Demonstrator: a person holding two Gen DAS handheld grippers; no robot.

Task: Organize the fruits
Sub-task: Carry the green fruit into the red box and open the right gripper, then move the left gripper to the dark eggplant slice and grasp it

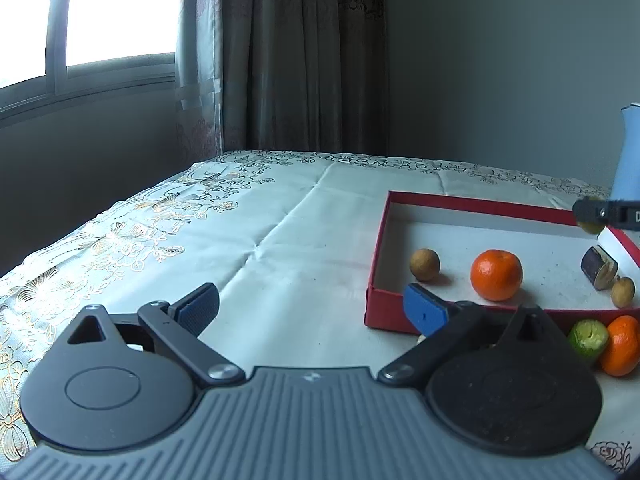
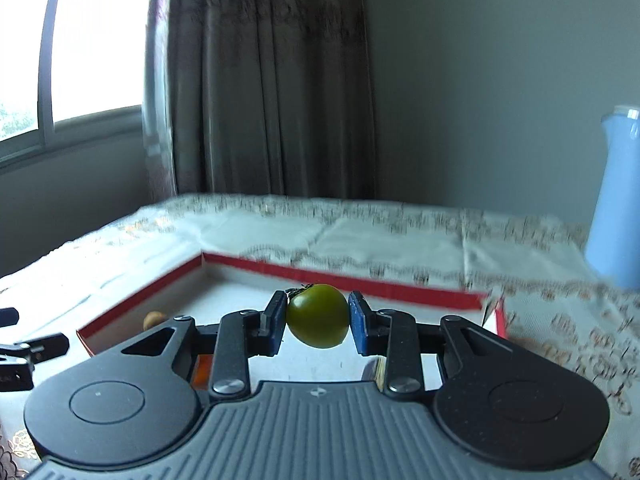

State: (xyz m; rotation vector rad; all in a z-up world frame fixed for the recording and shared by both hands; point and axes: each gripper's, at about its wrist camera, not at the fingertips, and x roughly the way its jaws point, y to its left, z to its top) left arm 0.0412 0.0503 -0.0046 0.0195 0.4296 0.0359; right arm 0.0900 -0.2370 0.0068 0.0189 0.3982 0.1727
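Observation:
My right gripper [image 2: 317, 318] is shut on a green tomato [image 2: 317, 316] and holds it above the red-rimmed box [image 2: 340, 280]; in the left wrist view it enters at the far right [image 1: 592, 220] over the box's far corner. My left gripper [image 1: 312, 308] is open and empty, low over the tablecloth just left of the box [image 1: 378, 248]. Inside the box lie an orange [image 1: 496, 275], two small brown fruits [image 1: 425, 264] [image 1: 623, 291] and a dark cut piece [image 1: 599, 267]. A green cut fruit [image 1: 588, 338] and a second orange [image 1: 622, 346] lie outside the box's front edge.
A pale blue vase [image 2: 618, 196] stands at the back right of the table. The floral tablecloth [image 1: 240, 240] stretches to the left. A window and curtains are behind, and the table's left edge drops off.

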